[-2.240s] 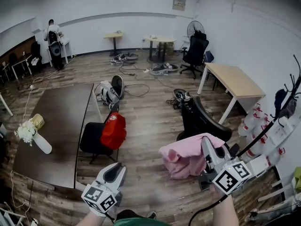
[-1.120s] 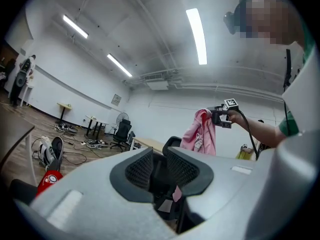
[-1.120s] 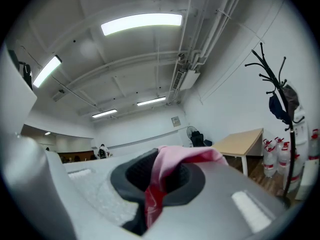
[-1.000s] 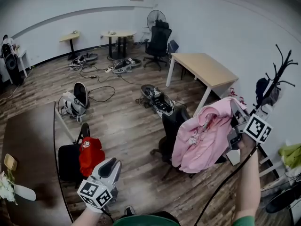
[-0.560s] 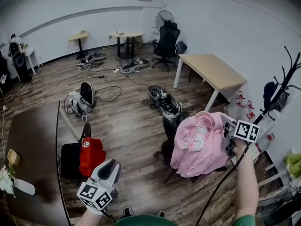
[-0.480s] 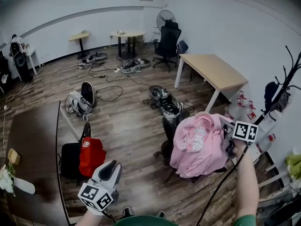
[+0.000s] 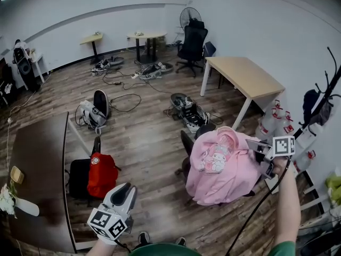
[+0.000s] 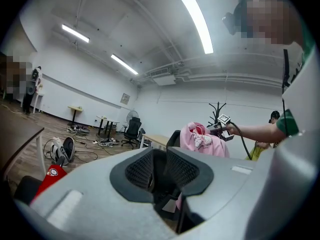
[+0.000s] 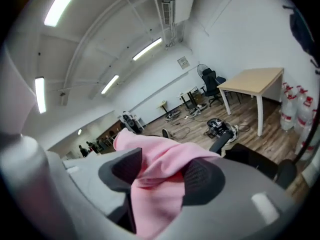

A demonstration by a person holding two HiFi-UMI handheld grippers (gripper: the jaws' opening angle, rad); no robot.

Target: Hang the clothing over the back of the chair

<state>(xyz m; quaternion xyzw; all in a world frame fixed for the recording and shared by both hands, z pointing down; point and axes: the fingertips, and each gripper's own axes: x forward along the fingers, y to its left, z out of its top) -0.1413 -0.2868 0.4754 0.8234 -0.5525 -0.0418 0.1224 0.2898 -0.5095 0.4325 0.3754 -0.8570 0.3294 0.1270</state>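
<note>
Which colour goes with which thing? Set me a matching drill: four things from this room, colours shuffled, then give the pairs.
Things:
1. hoodie
2. bag
3. right-hand table
4. far office chair

Colours:
A. black
B. pink
C. light wood
D. red

Pairs: 1-B, 2-D, 3-C, 4-A

White walls (image 7: 266, 15) and ceiling strip lights (image 8: 197, 16) enclose a wood-plank floor (image 7: 154, 137) — cables (image 7: 125, 96) strewn across it. A pale wooden table (image 7: 242, 76) stands right, a dark table (image 7: 37, 159) left.
</note>
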